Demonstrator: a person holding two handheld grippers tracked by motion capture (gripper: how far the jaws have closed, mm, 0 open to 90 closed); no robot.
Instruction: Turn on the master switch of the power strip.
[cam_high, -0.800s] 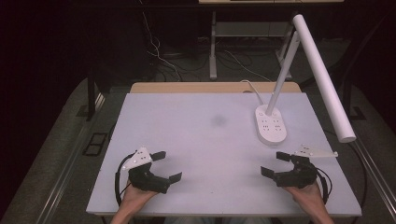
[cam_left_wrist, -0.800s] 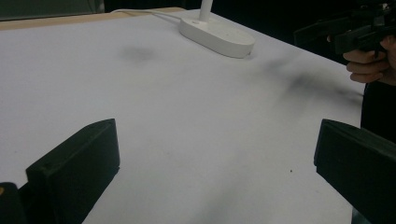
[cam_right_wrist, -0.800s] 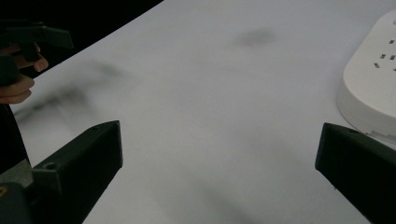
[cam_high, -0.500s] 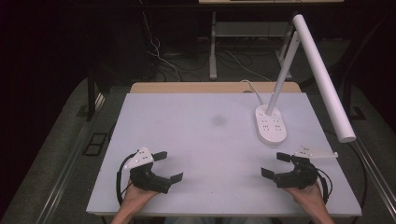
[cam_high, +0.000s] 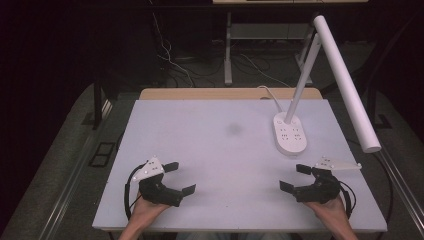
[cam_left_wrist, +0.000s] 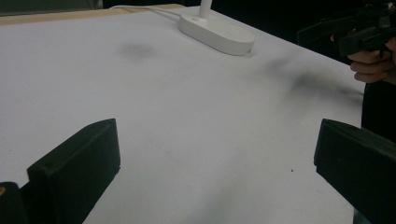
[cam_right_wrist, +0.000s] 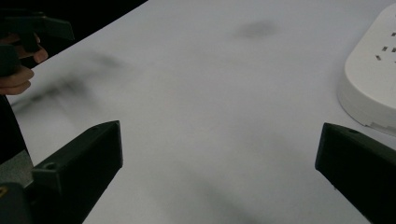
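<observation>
My left gripper (cam_high: 179, 178) rests low over the near left part of the white table (cam_high: 220, 150), jaws spread wide with nothing between them. Over the near right part sits my right gripper (cam_high: 296, 177), also open and empty. In the left gripper view the two black jaws frame bare table, and the right gripper (cam_left_wrist: 359, 32) shows far off at the upper right. In the right gripper view the jaws stand far apart over bare table, with the left gripper (cam_right_wrist: 28, 28) and its hand at the upper left.
A white desk lamp stands at the back right on an oval base with sockets (cam_high: 289, 133) (cam_left_wrist: 217, 32) (cam_right_wrist: 373, 79); its long tube head (cam_high: 347, 82) slants out over the right side. A faint dark smudge (cam_high: 234, 129) marks the table's middle. Cables lie on the floor behind.
</observation>
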